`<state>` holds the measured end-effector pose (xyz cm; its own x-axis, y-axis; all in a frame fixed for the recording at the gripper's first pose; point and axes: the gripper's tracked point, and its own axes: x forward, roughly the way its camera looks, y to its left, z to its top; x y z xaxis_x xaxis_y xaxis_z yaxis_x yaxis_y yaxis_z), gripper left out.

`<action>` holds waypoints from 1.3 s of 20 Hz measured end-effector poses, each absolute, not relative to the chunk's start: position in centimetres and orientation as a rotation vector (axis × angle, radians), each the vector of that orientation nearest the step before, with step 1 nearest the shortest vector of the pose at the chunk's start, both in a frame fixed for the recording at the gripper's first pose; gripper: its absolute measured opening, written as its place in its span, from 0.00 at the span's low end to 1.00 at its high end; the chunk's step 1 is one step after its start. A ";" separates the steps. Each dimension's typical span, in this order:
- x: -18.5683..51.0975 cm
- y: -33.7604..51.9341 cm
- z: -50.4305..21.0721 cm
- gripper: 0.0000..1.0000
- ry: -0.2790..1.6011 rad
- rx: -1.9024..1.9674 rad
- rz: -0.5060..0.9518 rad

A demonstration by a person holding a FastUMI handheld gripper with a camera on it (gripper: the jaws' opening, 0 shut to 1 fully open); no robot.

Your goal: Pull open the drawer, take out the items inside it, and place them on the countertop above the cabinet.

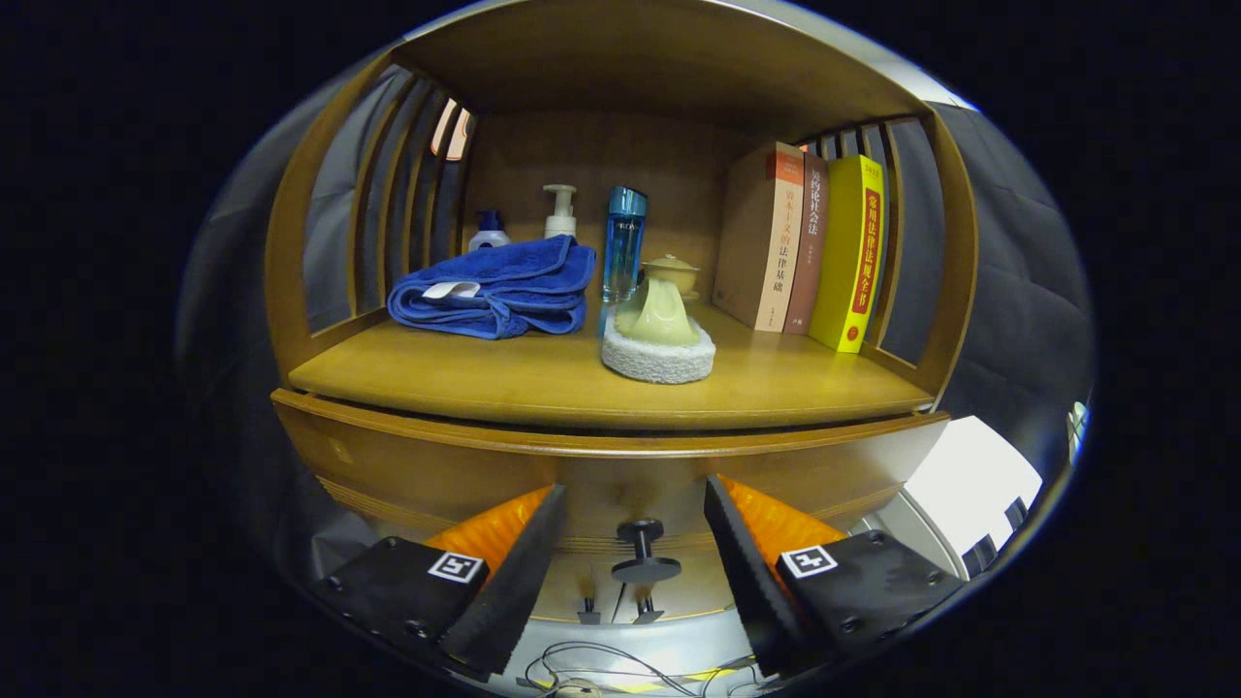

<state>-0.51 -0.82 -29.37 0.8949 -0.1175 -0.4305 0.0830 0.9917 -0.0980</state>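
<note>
We hold the tool (635, 543) wide open before the closed drawer (601, 465); its dark knob (641, 549) sits between our fingers, untouched. Above, the surface (543, 373) carries a blue towel (499, 286), bottles and books (805, 247).

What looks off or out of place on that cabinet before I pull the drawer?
Nothing stands out. The blue towel, bottles, scrubber and three upright books sit tidily on the countertop. The drawer is shut, its knob between the open gripper's fingers, untouched.
</note>
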 end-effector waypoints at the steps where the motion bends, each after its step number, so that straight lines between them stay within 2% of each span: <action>1: -0.2 -0.7 -29.3 0.96 0.448 -0.071 -0.102; 4: -0.4 -1.0 -29.3 0.94 0.445 -0.090 -0.098; 7: 0.0 -1.0 -25.3 0.99 0.398 -0.048 -0.101; 18: -0.1 -1.1 5.0 0.99 0.112 -0.142 -0.018; 21: -1.6 -1.6 8.9 0.99 0.087 -0.122 -0.014; 26: -2.8 -0.6 9.6 0.99 0.099 -0.118 0.004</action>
<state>-2.76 -0.57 9.59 0.9951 -0.0015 -0.0990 -0.0102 0.9930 -0.1175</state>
